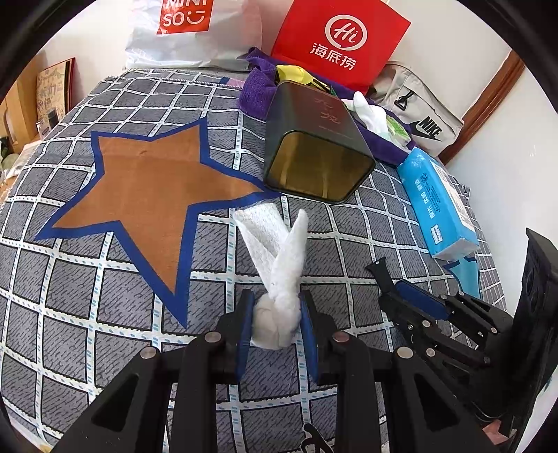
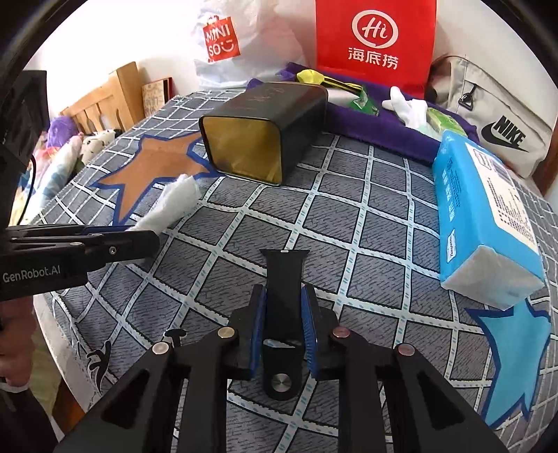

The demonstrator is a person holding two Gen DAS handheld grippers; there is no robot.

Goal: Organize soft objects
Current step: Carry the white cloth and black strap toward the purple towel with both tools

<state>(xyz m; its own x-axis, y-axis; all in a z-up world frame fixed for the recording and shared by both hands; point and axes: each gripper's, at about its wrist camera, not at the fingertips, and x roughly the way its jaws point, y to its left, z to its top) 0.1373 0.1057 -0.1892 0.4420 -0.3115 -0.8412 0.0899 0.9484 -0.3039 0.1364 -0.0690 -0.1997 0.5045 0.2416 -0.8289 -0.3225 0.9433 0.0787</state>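
My left gripper [image 1: 277,322] is shut on a knotted white cloth [image 1: 279,278]; its two loose ends point toward a dark tin box [image 1: 314,146] lying on its side with its open mouth facing me. My right gripper [image 2: 284,319] is shut on a black watch strap [image 2: 284,278], also seen in the left wrist view [image 1: 383,271]. In the right wrist view the left gripper [image 2: 80,244] comes in from the left with the white cloth [image 2: 171,205], and the tin box [image 2: 265,132] lies ahead.
A blue tissue pack [image 2: 484,219] lies at the right. Behind the tin a purple towel [image 2: 376,122] carries white gloves [image 2: 408,108], a yellow balloon and green packets. A red bag [image 2: 375,41], Miniso bag [image 1: 185,31] and Nike pouch [image 2: 498,129] line the wall.
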